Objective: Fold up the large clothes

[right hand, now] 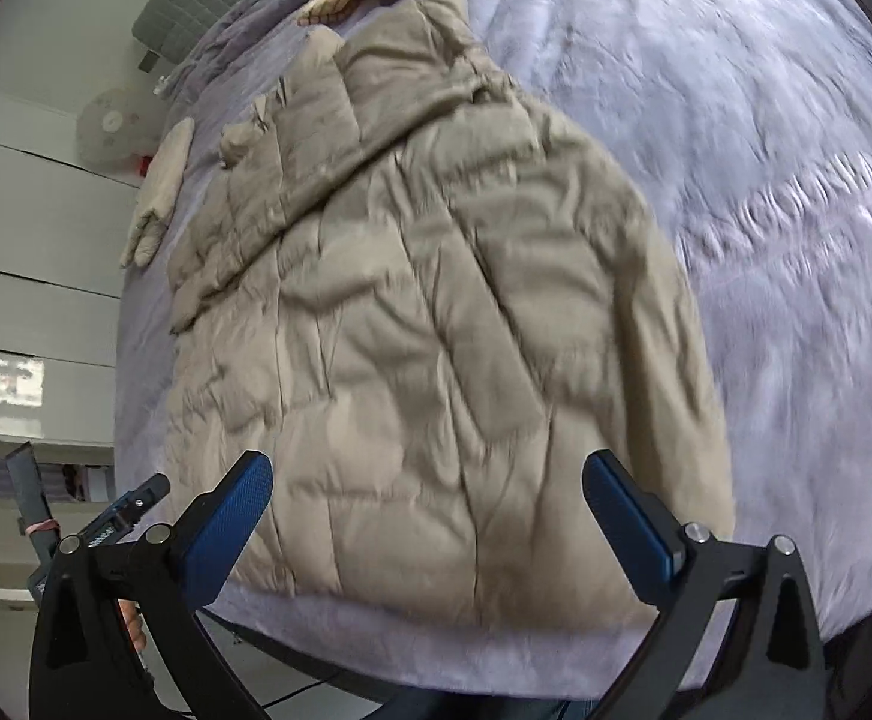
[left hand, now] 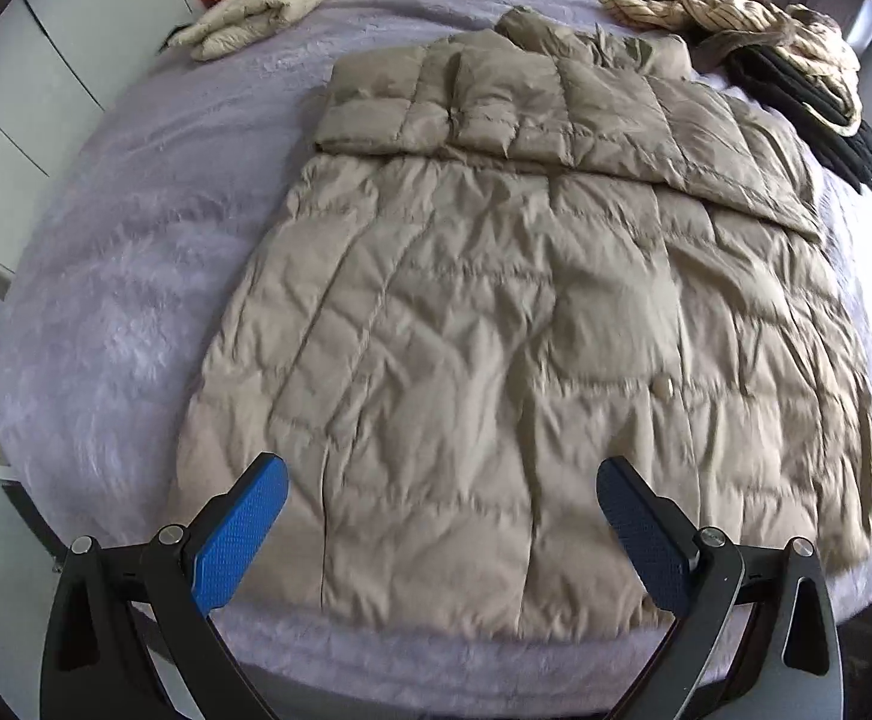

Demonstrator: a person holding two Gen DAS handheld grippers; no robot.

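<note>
Left wrist view: left tool [left hand: 442,504] with its blue pads spread wide, nothing between them, hovering above the near hem of the beige quilted coat [left hand: 496,324]. Coat lies flat on the lilac bed cover [left hand: 106,300], filling the middle of the view; its sleeves are folded across the chest toward 12 o'clock, hood bunched just beyond. At 11 o'clock, well apart from the coat, a folded cream garment [left hand: 268,3]. At 1 o'clock, a heap of striped and black clothes [left hand: 754,30], its edge just beside the coat's shoulder.

Right wrist view: right tool [right hand: 427,501] likewise fully spread and empty, poised over the coat's [right hand: 424,312] hem near its right corner. Coat runs from 6 toward 12 o'clock; bed cover [right hand: 766,180] bare from 1 to 4 o'clock. The left tool's body shows at 8 o'clock, off the bed edge. White cabinets [right hand: 34,276] at 9 o'clock. View somewhat blurred.
</note>
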